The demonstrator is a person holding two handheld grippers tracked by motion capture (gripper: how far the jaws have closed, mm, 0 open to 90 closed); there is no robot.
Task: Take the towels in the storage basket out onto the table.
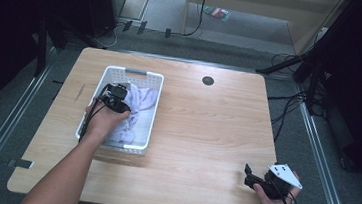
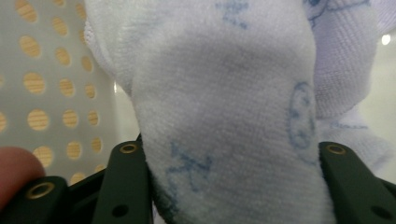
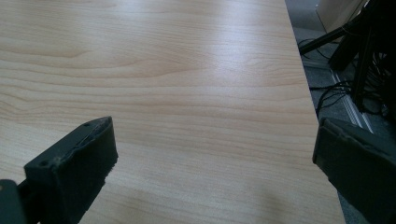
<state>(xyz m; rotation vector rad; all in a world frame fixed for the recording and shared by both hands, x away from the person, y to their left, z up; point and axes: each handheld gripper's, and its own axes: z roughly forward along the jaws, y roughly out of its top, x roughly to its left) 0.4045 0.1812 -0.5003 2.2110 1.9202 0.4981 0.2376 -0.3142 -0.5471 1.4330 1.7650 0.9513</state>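
White terry towel (image 2: 224, 107) fills the left gripper (image 1: 118, 102), jaws clamped around it inside the perforated basket (image 1: 154, 110); lifting straight up should clear the rim. Right gripper (image 3: 215, 154) hovers, jaws apart, above the table (image 3: 187, 70).

A white towel (image 1: 138, 110) printed with faint blue marks lies crumpled inside a white perforated plastic basket (image 1: 154, 110) at the left centre of the high view, on the wooden table. In the left gripper view a thick fold of the towel (image 2: 224, 116) fills the middle of the frame, standing up between the two black jaws, with the basket's (image 2: 51, 84) holed wall at the left.
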